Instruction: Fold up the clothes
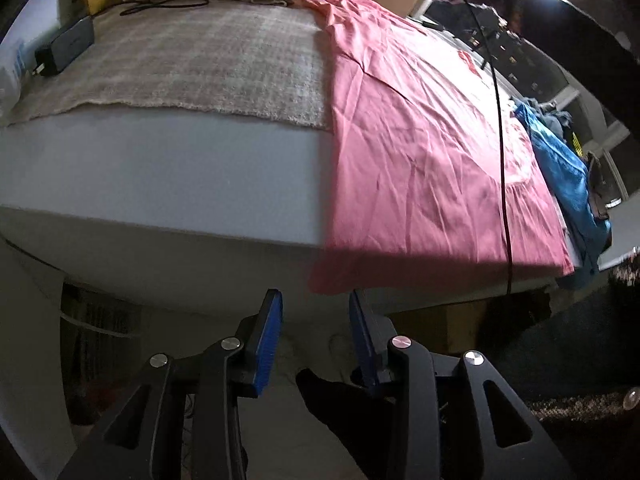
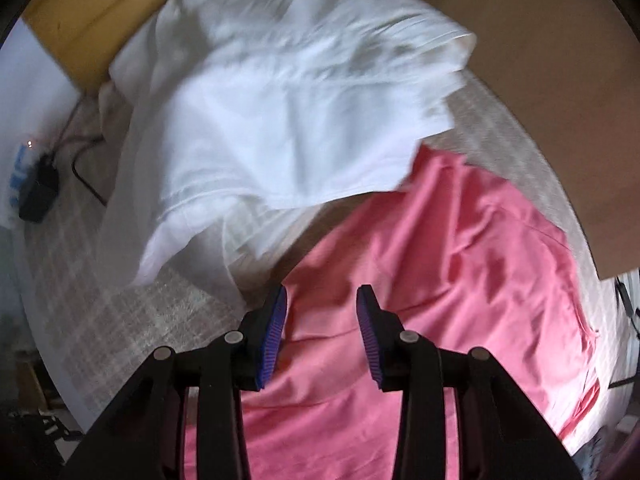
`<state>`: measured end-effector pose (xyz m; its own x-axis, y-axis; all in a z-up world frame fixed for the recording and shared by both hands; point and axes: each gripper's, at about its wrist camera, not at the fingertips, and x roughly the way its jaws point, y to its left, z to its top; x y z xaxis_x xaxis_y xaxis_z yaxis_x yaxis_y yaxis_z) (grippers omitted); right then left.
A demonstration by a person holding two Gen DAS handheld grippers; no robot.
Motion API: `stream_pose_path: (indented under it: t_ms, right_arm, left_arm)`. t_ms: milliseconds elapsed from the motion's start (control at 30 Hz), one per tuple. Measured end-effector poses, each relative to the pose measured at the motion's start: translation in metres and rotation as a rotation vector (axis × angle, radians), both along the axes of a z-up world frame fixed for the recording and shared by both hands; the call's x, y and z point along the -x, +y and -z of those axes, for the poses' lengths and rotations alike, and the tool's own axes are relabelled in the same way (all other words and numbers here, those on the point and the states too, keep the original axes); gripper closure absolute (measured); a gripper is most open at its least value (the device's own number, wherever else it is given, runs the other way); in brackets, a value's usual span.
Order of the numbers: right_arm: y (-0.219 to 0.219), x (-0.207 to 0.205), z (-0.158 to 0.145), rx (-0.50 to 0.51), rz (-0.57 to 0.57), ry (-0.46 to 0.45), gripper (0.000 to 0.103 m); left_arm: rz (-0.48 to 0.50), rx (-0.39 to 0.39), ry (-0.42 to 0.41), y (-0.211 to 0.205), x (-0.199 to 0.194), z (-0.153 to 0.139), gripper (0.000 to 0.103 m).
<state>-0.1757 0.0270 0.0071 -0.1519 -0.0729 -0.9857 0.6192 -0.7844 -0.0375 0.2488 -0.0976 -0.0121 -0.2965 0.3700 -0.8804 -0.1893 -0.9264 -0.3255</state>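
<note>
Both tongs stood spread with nothing between their blue pads. The left tongs point(image 1: 316, 300) hung just off the near edge of the bed point(image 1: 160, 168), their tips below the hem of the pink shirt point(image 1: 420, 140), which draped over that edge; whether the tips touched the cloth could not be told. The right tongs point(image 2: 322, 300) pointed down over the far end of the same shirt point(image 2: 420, 260), close above its wrinkled cloth, not pinching it.

No boxes or baskets showed. From the left edge of the bed, a dark power brick point(image 1: 66, 46) lay with its black cord point(image 1: 160, 4) curling across a checked grey blanket point(image 1: 192, 64) that covered the far part of the mattress. The near part to the left of the shirt was bare. At the far edge a heap of white cloth point(image 2: 280, 100) lay against a yellow wooden headboard point(image 2: 76, 20), its lower flap hanging over the top of the pink shirt. The shirt lay spread flat down the middle of the bed. A thin black cable point(image 1: 500, 120) hung across it in the left view. At the right edge a crumpled blue garment point(image 1: 560, 168) lay just beside the shirt.
</note>
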Motion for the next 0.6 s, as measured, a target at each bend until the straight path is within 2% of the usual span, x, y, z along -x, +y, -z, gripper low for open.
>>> stream_pose_path:
  t_ms: [67, 133, 267, 400, 500, 533, 567, 600]
  right_arm:
    - [-0.005, -0.002, 0.005, -0.029, -0.01, 0.005, 0.059]
    - [-0.009, -0.004, 0.009, -0.063, -0.014, 0.004, 0.059]
    - [-0.012, -0.015, -0.001, -0.01, -0.036, -0.011, 0.058]
    - [-0.013, -0.016, 0.011, -0.129, -0.024, 0.036, 0.057]
    - [-0.006, -0.015, 0.013, -0.113, 0.006, 0.029, 0.057]
    - [-0.004, -0.015, 0.013, -0.103, 0.015, 0.026, 0.06]
    - [-0.003, -0.016, 0.013, -0.095, 0.021, 0.024, 0.077]
    - [-0.003, -0.018, 0.012, -0.095, 0.018, 0.024, 0.088]
  left_arm:
    - [0.012, 0.007, -0.002, -0.001, 0.0, 0.003, 0.069]
    - [0.027, 0.011, -0.008, 0.002, 0.002, 0.006, 0.069]
    - [0.043, -0.011, 0.013, 0.005, -0.002, 0.003, 0.069]
    - [0.062, -0.016, 0.033, 0.01, -0.002, 0.003, 0.069]
    - [0.075, -0.009, 0.037, 0.016, -0.001, 0.005, 0.069]
    - [0.077, -0.007, 0.039, 0.018, -0.001, 0.006, 0.069]
    - [0.078, -0.005, 0.041, 0.021, -0.001, 0.005, 0.069]
    - [0.081, -0.01, 0.041, 0.023, 0.0, 0.004, 0.069]
